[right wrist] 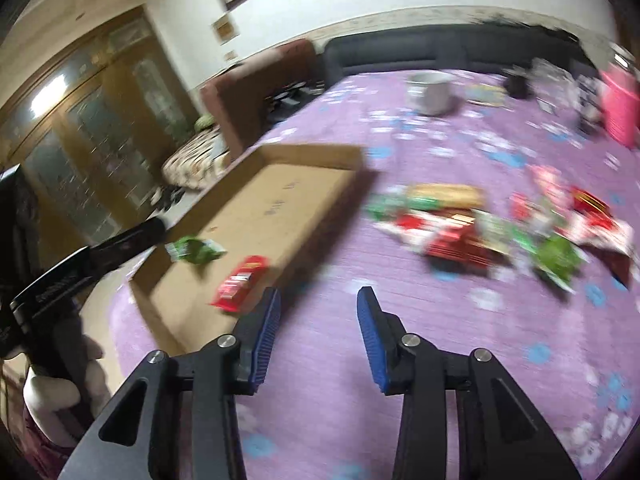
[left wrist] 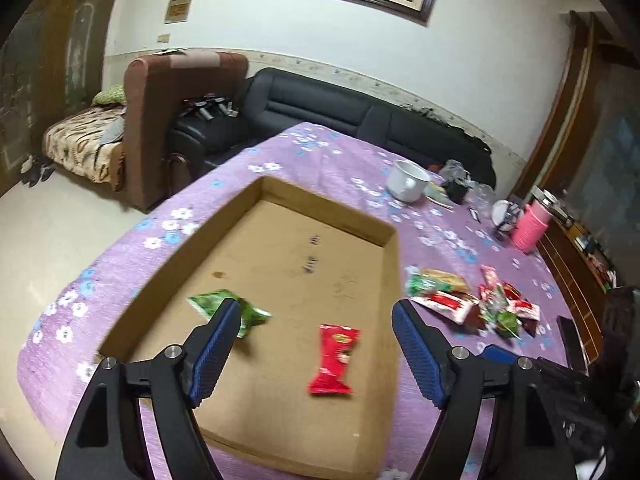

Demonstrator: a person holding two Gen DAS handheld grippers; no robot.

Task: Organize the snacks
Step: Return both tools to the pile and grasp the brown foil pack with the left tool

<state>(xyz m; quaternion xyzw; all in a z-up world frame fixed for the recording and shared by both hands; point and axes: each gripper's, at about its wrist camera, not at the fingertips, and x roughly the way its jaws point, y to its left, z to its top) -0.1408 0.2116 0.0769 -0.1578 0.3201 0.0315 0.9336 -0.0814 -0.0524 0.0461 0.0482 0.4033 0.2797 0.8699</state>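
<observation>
A shallow cardboard tray (left wrist: 394,240) lies on the purple flowered tablecloth. Inside it are a green snack packet (left wrist: 256,314) and a red snack packet (left wrist: 334,360). My left gripper (left wrist: 316,312) is open and empty, hovering over the tray's near half. A pile of red and green snack packets (left wrist: 468,300) lies on the cloth right of the tray. In the blurred right wrist view, the tray (right wrist: 320,156), its two packets (right wrist: 196,250) (right wrist: 240,284) and the pile (right wrist: 492,228) show. My right gripper (right wrist: 318,298) is open and empty above the cloth beside the tray.
A white mug (left wrist: 408,182), a pink container (left wrist: 528,228), a black cup (left wrist: 458,188) and small clutter stand at the table's far right. A black sofa (left wrist: 340,108) and brown armchair (left wrist: 160,120) are behind the table. The left gripper's body (right wrist: 80,268) shows at the right view's left.
</observation>
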